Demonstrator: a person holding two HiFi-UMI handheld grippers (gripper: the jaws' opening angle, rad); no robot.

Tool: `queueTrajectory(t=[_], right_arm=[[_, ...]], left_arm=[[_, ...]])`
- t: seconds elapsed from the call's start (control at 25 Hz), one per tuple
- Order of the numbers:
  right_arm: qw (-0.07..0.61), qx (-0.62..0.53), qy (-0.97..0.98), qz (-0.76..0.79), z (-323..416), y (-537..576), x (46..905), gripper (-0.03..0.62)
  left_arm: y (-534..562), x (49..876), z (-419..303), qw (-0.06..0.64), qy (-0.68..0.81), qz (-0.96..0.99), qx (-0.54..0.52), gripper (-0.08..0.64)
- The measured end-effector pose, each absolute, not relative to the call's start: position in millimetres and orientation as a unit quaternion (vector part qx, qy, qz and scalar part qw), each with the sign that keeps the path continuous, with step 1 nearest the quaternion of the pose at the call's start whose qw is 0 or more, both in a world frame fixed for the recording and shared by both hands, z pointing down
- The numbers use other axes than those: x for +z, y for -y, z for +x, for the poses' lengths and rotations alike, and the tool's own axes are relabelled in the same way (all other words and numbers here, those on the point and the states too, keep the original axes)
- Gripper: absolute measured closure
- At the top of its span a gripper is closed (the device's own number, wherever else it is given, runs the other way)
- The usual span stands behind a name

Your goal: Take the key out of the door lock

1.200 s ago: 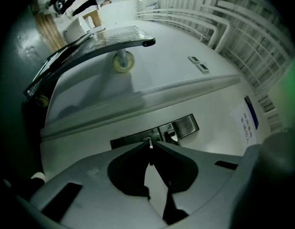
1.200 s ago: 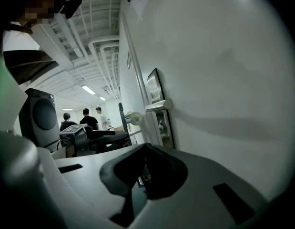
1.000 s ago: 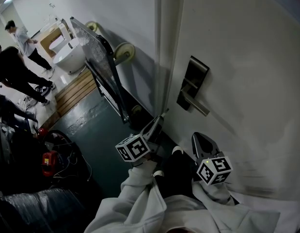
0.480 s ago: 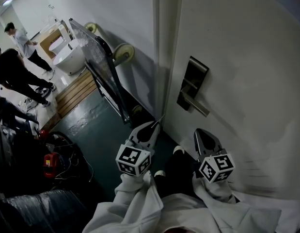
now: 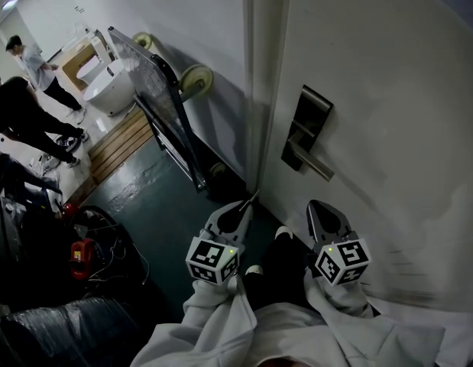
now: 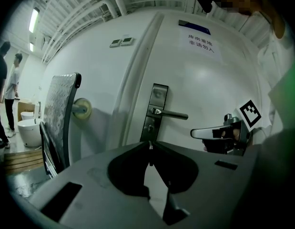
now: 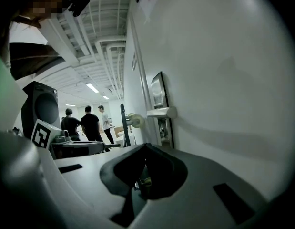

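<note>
Seemingly thin silvery key, nipped by left hand-held gripper, right hand-held gripper closed

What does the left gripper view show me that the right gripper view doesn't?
Only the left gripper view: the lock plate face-on, the printed notice on the door, and a thin metal sliver, probably the key, pinched at its shut jaws. Only the right gripper view: the lock edge-on, and its own jaws shut, apparently empty. Both: the door handle, the cart wheel and people at the back.
</note>
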State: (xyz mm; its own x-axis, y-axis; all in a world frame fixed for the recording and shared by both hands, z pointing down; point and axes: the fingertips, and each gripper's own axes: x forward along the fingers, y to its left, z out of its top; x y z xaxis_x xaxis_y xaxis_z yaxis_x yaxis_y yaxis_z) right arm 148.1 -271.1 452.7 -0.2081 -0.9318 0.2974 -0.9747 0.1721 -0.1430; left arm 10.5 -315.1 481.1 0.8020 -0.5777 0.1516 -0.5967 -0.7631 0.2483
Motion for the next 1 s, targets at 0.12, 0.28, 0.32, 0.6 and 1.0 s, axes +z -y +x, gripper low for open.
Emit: queueTrajectory(t=[0.12,0.28,0.32,0.6,1.0], right_arm=[[0.076,0.148,0.762,0.625,145,270,454,0.541],[0.080,0.149,0.762,0.625,142,269,456,0.541],[0.081,0.148,0.761,0.626,142,268,456,0.541],[0.085,0.148,0.758,0.630,143,265,456,0.541],[0.087,0.148,0.757,0.631,144,260,458,0.541]], left_arm=[[314,484,8,0.142,0.314,0.938,0.037,0.534],[312,485,5,0.144,0.316,0.937,0.038,0.534],[312,485,5,0.145,0.316,0.937,0.039,0.534],[308,489,7,0.145,0.311,0.938,0.045,0.534],[307,493,8,0.150,0.314,0.936,0.048,0.534]])
